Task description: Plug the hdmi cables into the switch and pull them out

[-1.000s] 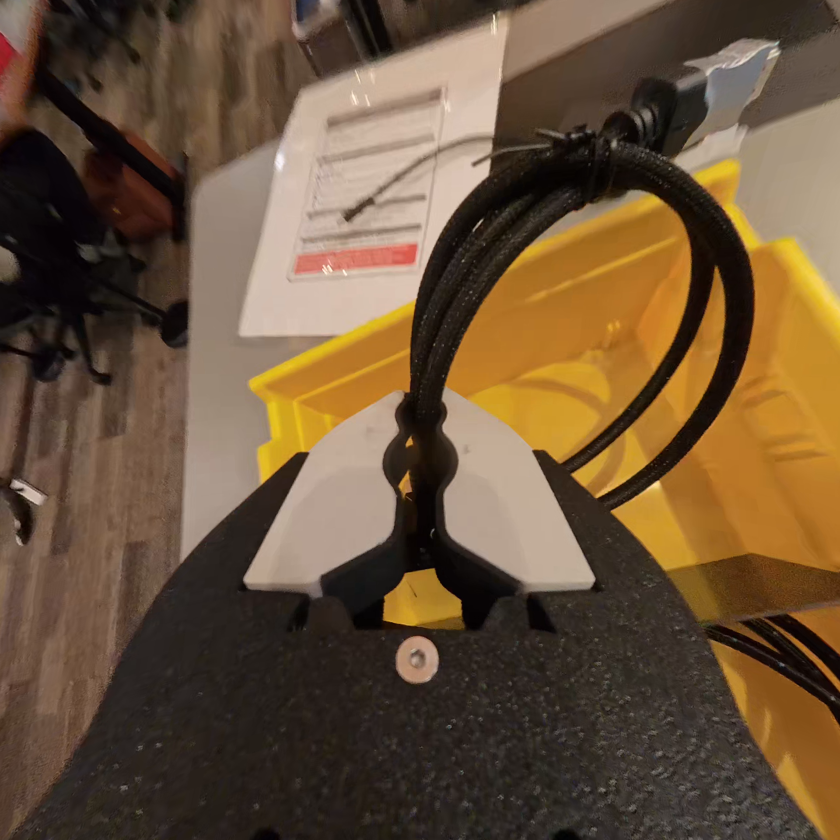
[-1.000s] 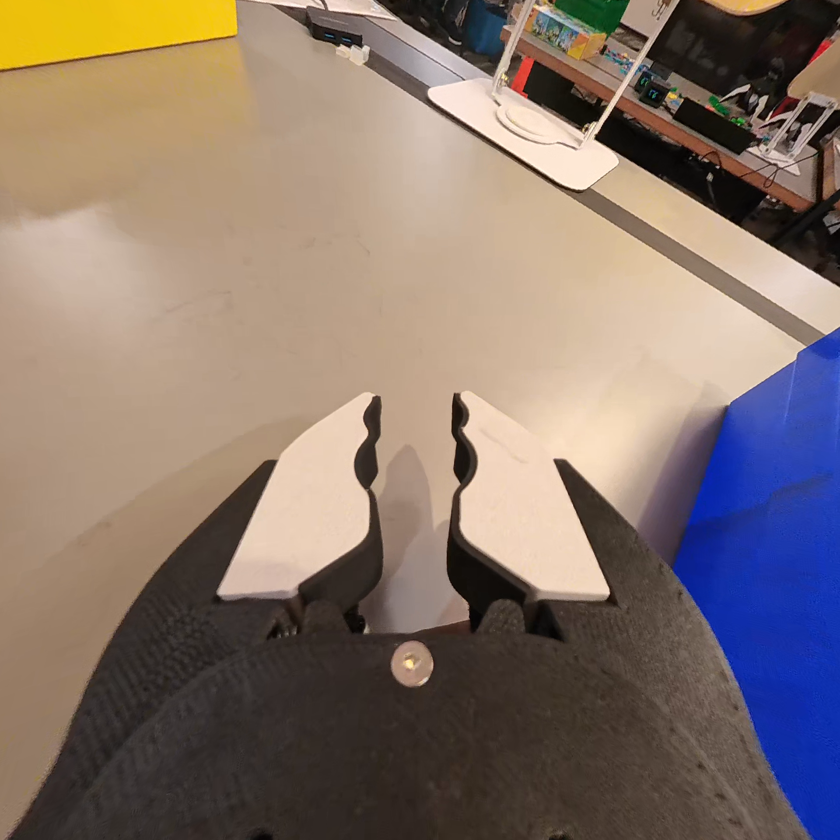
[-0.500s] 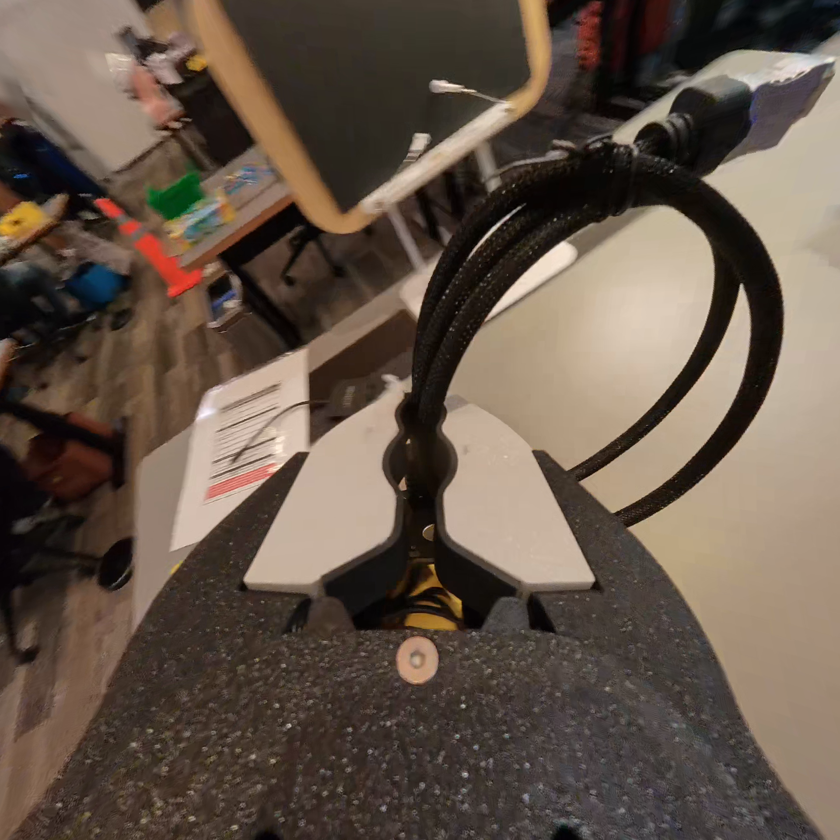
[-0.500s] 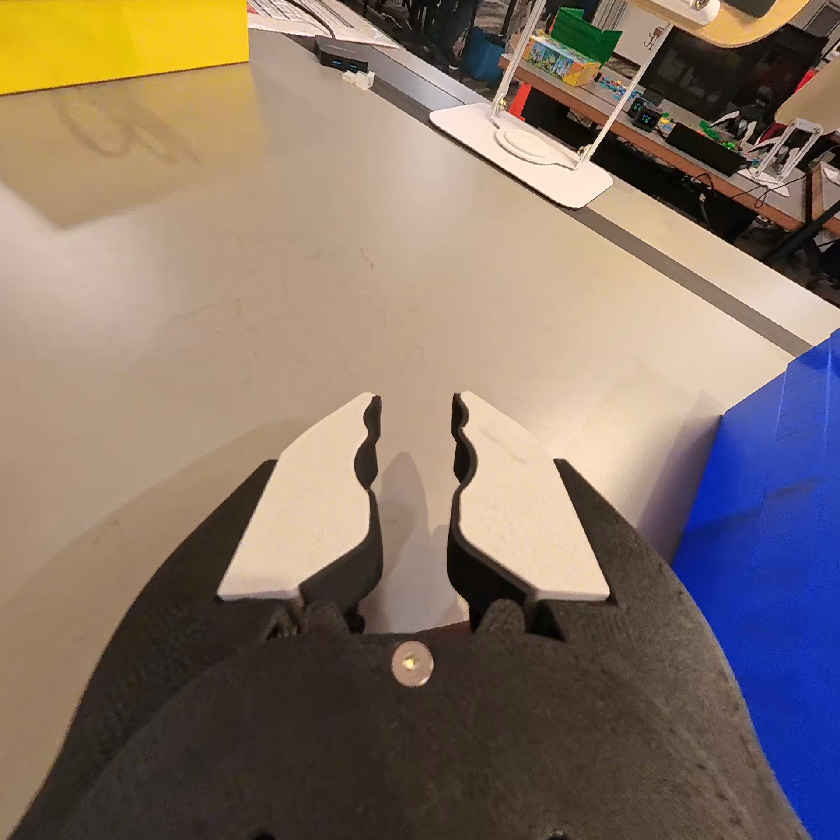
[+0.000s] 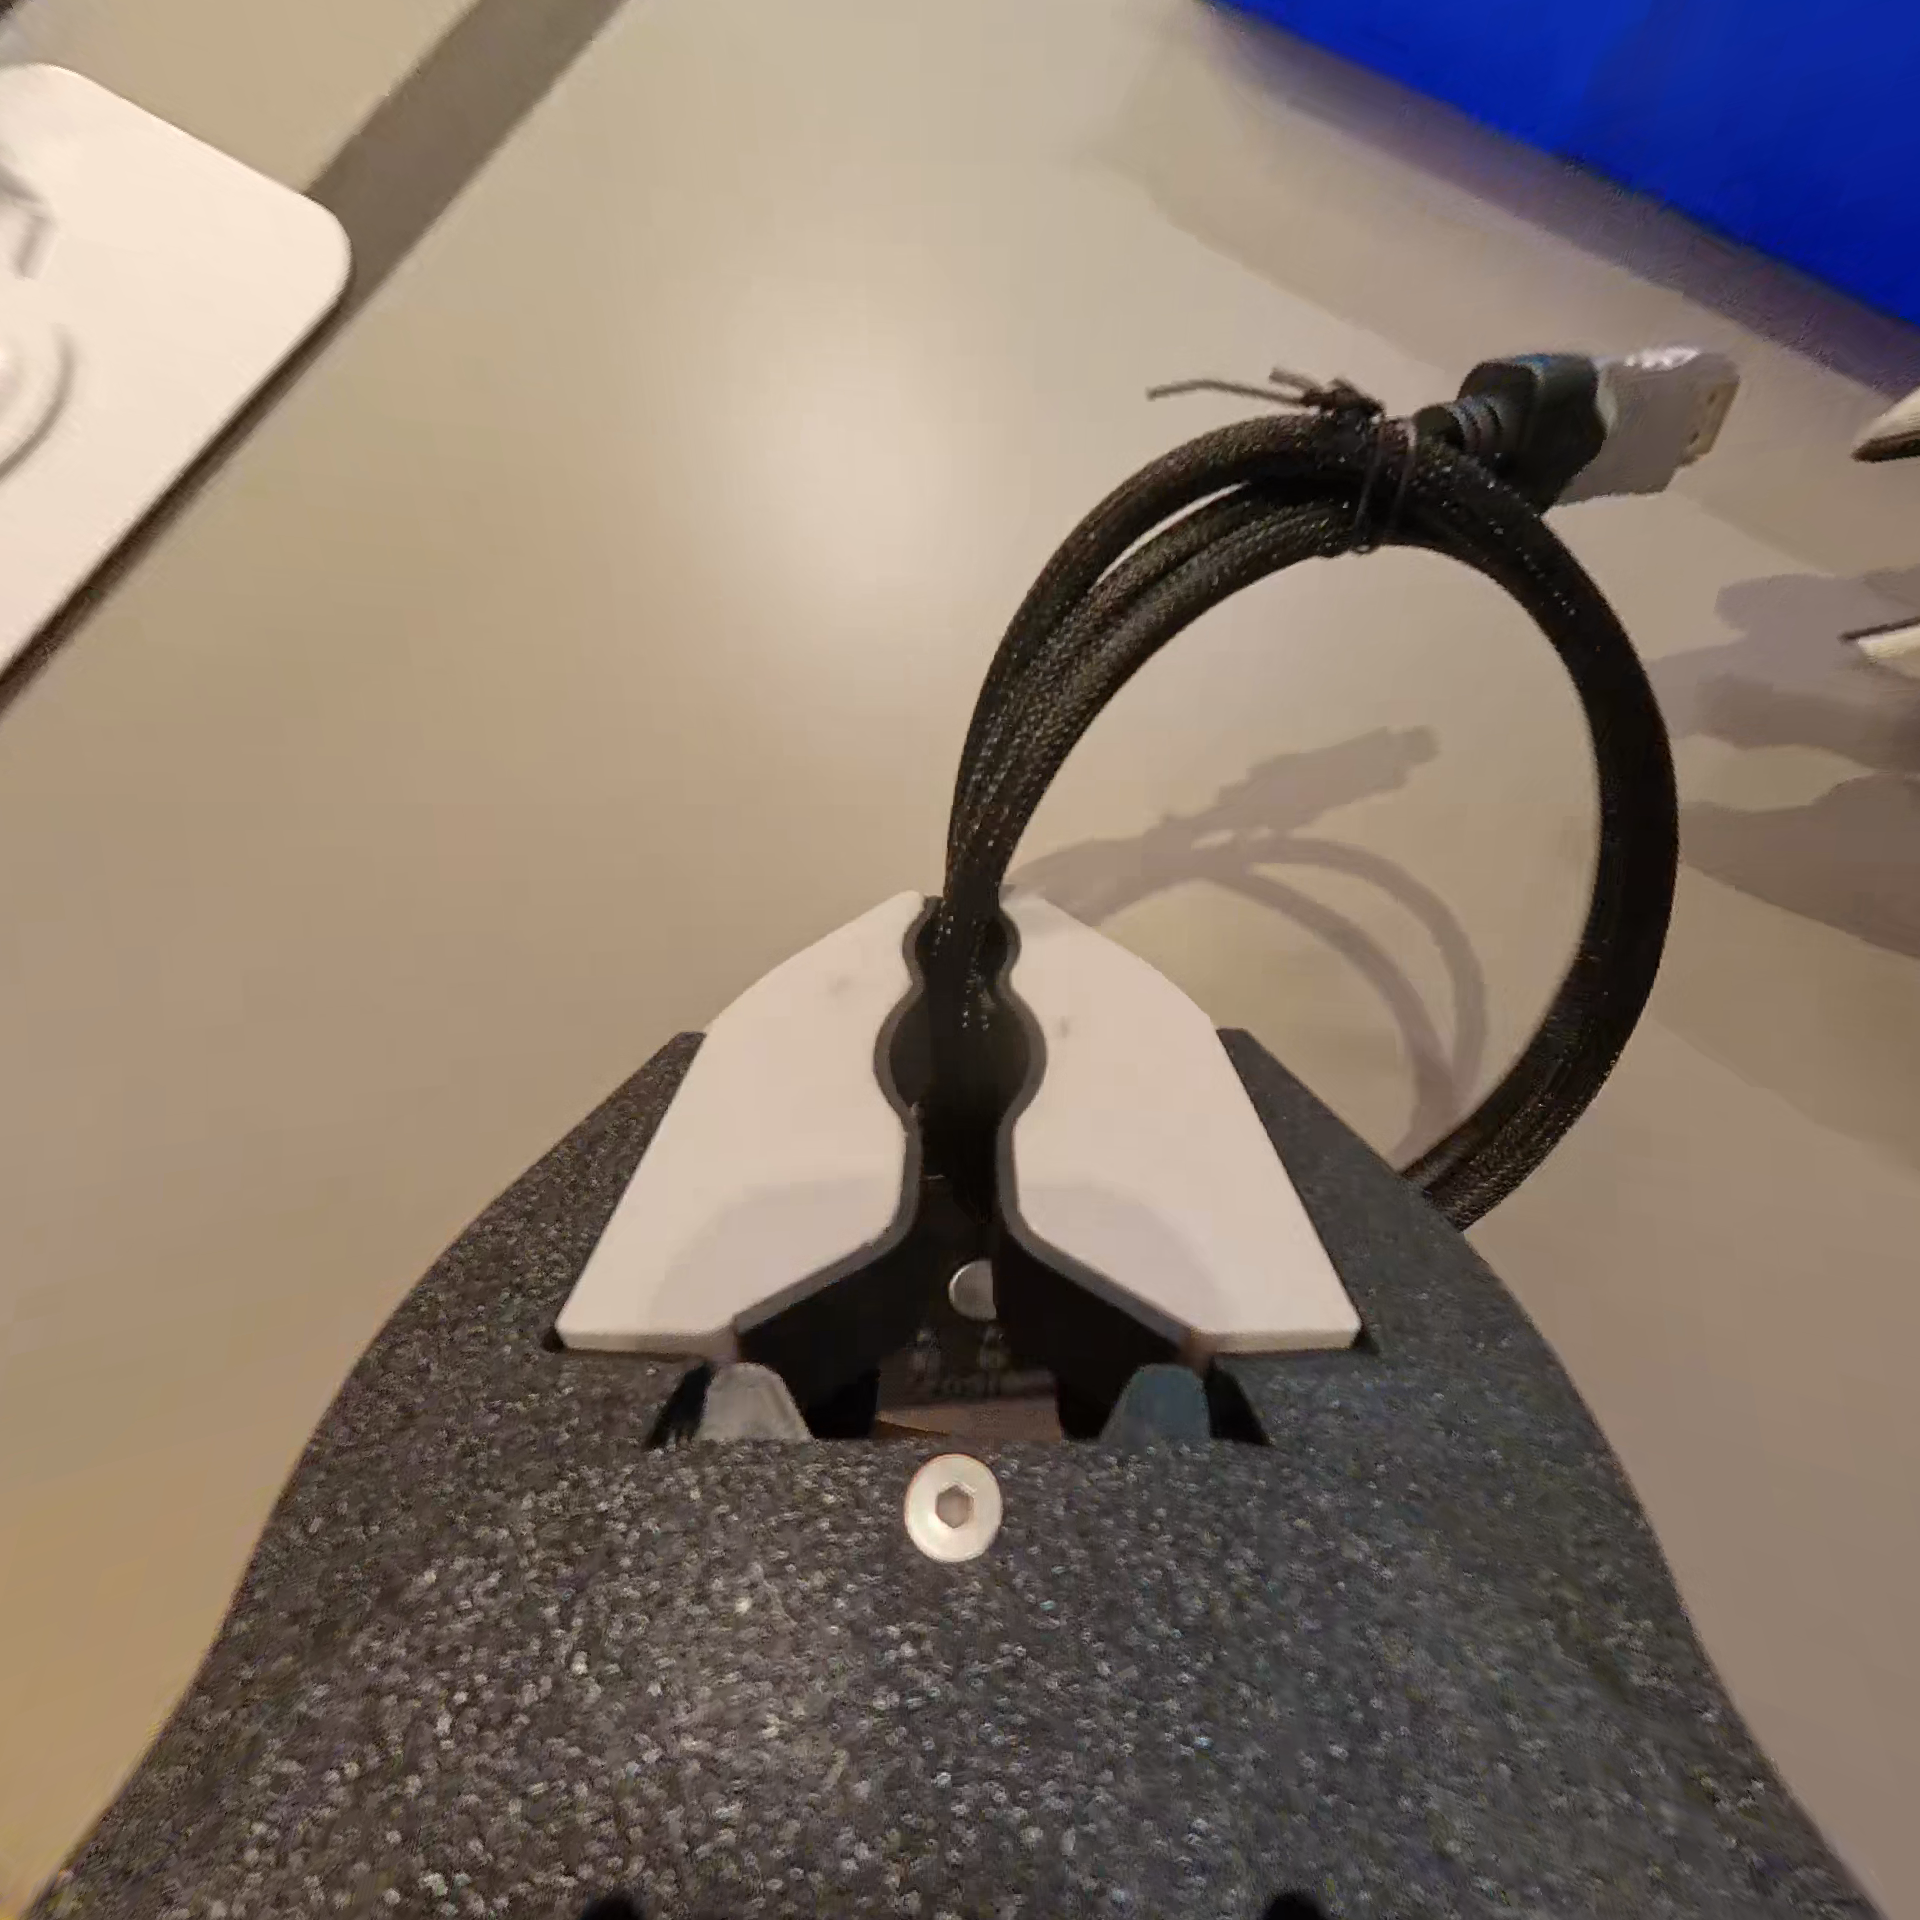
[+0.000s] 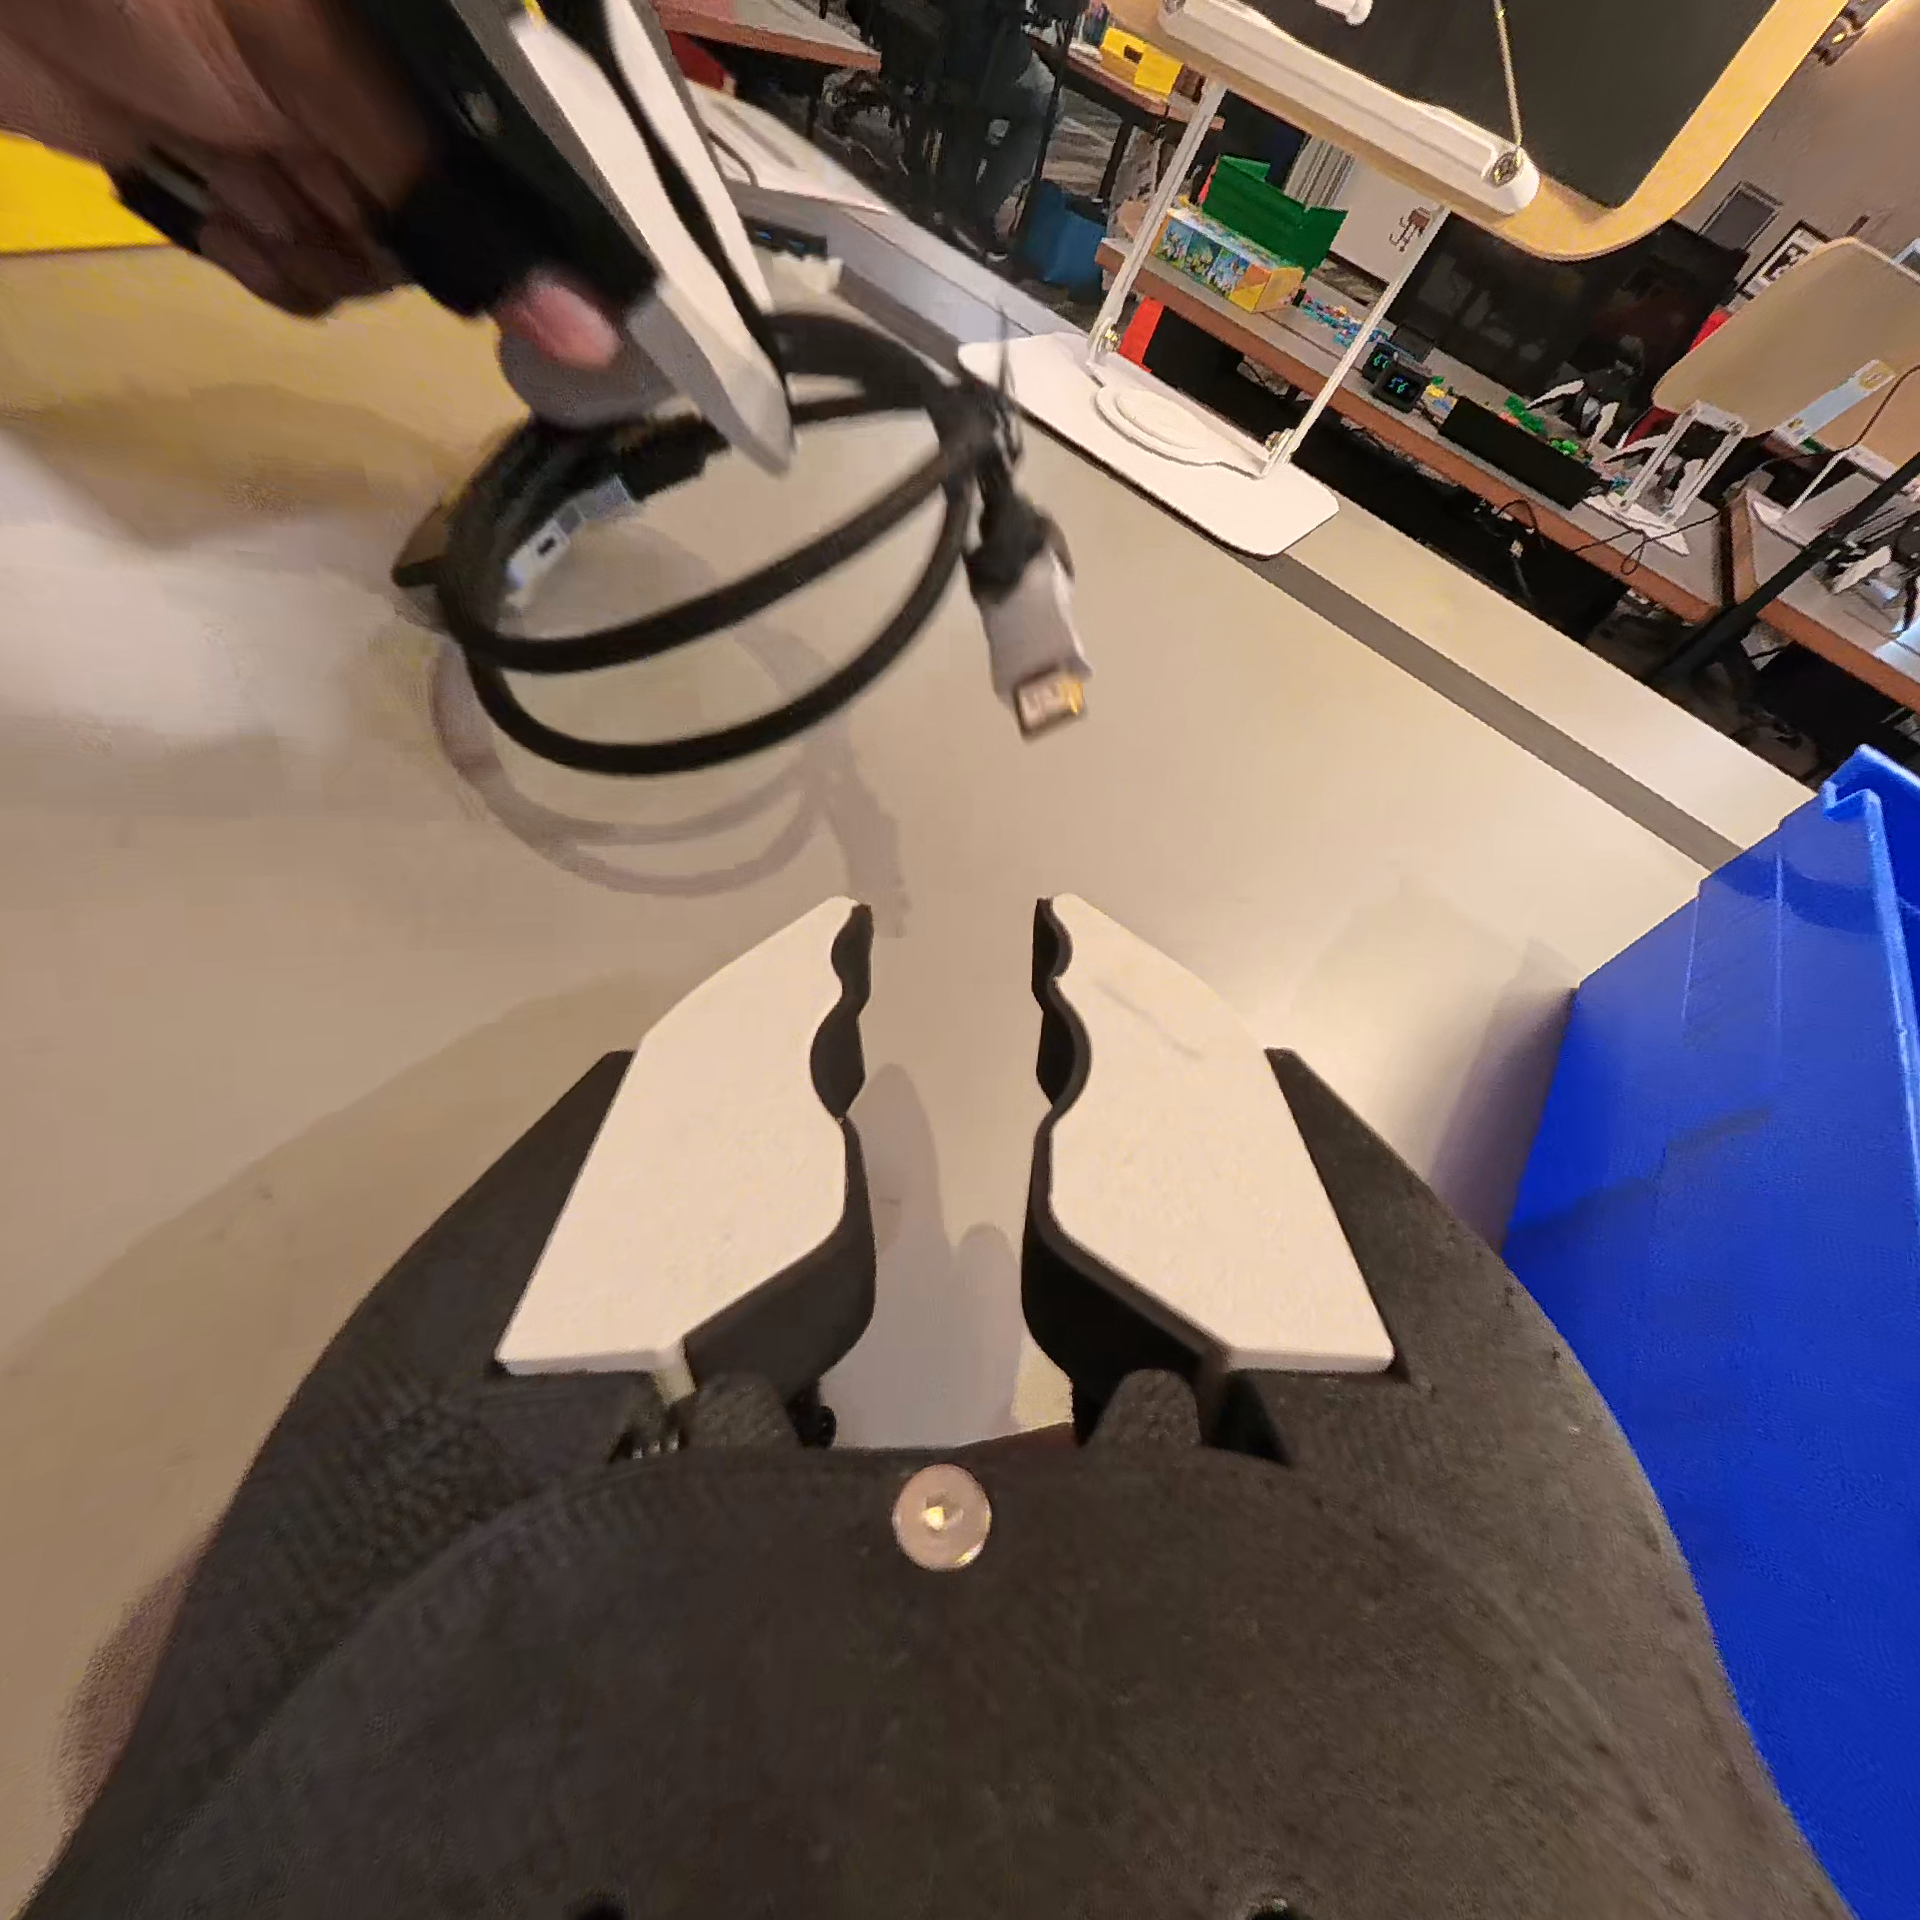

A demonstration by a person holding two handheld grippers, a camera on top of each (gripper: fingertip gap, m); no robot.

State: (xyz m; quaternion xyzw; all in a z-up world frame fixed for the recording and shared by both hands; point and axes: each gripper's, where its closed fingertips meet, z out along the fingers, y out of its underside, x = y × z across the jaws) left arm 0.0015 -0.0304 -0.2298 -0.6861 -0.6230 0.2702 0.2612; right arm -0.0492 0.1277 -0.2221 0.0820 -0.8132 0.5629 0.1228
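My left gripper point(image 5: 961, 920) is shut on a coiled black braided HDMI cable point(image 5: 1621, 748), tied with a thin black tie, and holds it above the grey table point(image 5: 623, 623). Its silver plug point(image 5: 1642, 426) points right. In the right wrist view the left gripper point(image 6: 758, 416) hangs the cable coil point(image 6: 727, 613) over the table, silver plug point(image 6: 1039, 644) dangling toward me. My right gripper point(image 6: 945, 925) is open and empty, low over the table, nearer than the cable. The switch cannot be made out for certain.
A blue bin point(image 6: 1745, 1195) stands at the right, also along the top right of the left wrist view point(image 5: 1662, 135). A white lamp base point(image 6: 1153, 426) sits at the table's far edge. A yellow bin point(image 6: 52, 208) is at far left. Cluttered tables lie beyond. The left gripper's tips are roughly 15 centimetres from the right gripper's.
My left gripper has carried the cable out of the yellow bin, swung right and lowered it over the table in front of the right gripper. The right gripper has stayed open and nearly still.
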